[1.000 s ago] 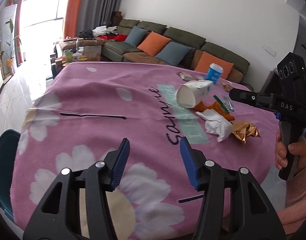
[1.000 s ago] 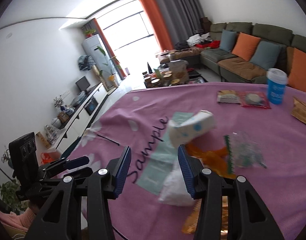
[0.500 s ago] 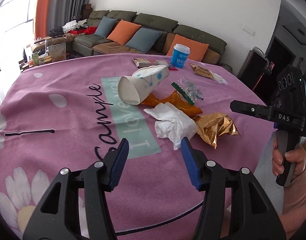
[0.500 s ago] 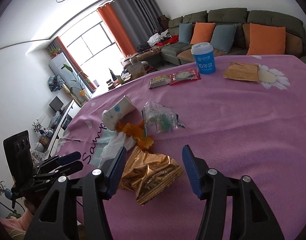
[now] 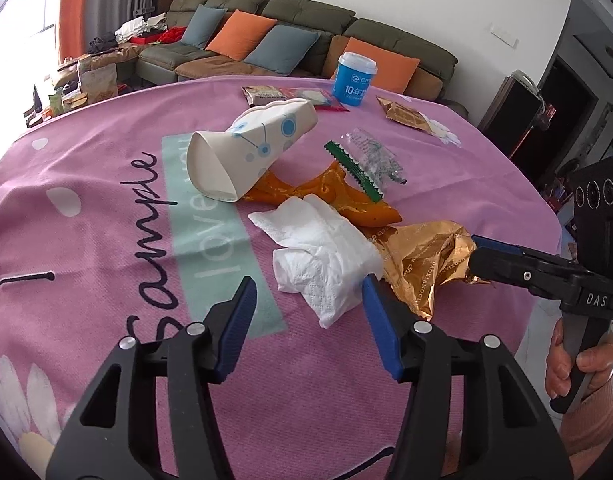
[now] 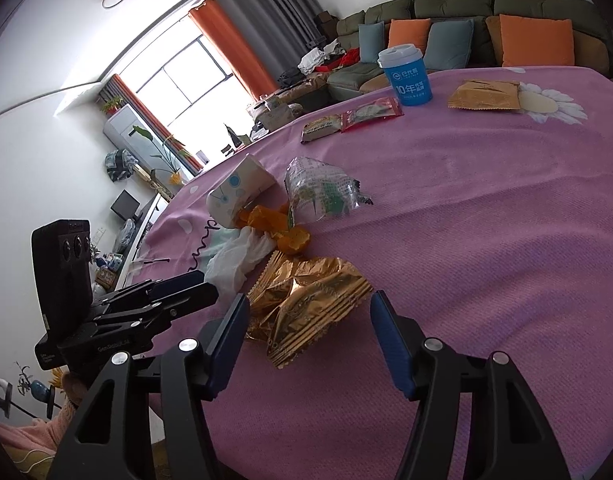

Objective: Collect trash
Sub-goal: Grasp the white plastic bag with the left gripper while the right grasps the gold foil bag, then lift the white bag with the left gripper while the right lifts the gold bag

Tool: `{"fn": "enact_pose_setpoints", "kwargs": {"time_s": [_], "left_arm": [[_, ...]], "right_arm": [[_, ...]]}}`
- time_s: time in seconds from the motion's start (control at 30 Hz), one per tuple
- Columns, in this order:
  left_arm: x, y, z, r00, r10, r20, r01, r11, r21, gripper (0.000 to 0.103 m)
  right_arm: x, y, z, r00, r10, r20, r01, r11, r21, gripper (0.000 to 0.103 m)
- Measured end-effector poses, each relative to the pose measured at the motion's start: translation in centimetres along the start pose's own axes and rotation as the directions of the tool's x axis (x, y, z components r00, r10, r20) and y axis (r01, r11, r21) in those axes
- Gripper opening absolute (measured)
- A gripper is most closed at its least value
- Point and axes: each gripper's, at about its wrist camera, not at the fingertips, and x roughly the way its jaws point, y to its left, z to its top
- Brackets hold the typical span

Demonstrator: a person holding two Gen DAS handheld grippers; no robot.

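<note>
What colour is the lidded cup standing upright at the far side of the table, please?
The cup is blue, with a white lid; clearest in the right wrist view.

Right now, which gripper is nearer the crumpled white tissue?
Left. The left gripper, jaws closing with nothing between them, is just short of the tissue; the right gripper sits over the gold wrapper beside it.

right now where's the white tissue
Left wrist view, centre: the white tissue lies on the pink cloth, overlapping the gold wrapper, below the paper cup.
</note>
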Motion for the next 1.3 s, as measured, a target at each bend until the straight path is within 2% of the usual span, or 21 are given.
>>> {"fn": "enact_pose_setpoints", "kwargs": {"time_s": [0.07, 0.17, 0.27, 0.4, 0.67, 0.87, 1.3], "left_arm": [[0.7, 0.1, 0.1, 1.000, -0.006, -0.021, 0.006, 1.000, -0.012, 0.042], [1.1, 0.2, 0.1, 1.000, -0.008, -0.022, 0.008, 1.000, -0.017, 0.034], [1.2, 0.4, 0.2, 0.999, -0.033, -0.028, 0.032, 0.999, -0.027, 0.021], [0.9, 0.5, -0.1, 0.998, -0.059, -0.025, 0.059, 0.998, -0.032, 0.009], [-1.9, 0.7, -1.3, 0.998, -0.066, 0.022, 0.067, 0.998, -0.005, 0.006], [-4.8, 1.4, -2.2, 0.997, -0.039, 0.071, 0.039, 0.999, -0.002, 0.005], [-9.8, 4.4, -4.3, 0.991, 0.017, 0.134, -0.009, 0.998, -0.061, 0.005]], "right_arm": [[0.1, -0.1, -0.1, 1.000, 0.005, -0.007, -0.005, 1.000, 0.001, 0.047], [-0.1, -0.3, -0.3, 1.000, 0.014, -0.007, -0.014, 1.000, 0.006, 0.041], [-0.5, -0.3, -0.3, 1.000, 0.019, -0.004, -0.019, 1.000, -0.004, 0.032], [-0.9, 0.0, -0.3, 1.000, 0.023, -0.001, -0.023, 1.000, -0.018, 0.027], [-1.6, 1.0, 0.0, 0.999, 0.044, 0.006, -0.043, 0.997, -0.066, 0.026], [-1.3, 2.5, 0.3, 0.997, 0.081, 0.005, -0.080, 0.992, -0.097, 0.026], [1.9, 6.7, 1.5, 0.985, 0.173, -0.017, -0.174, 0.971, -0.167, 0.026]]}}
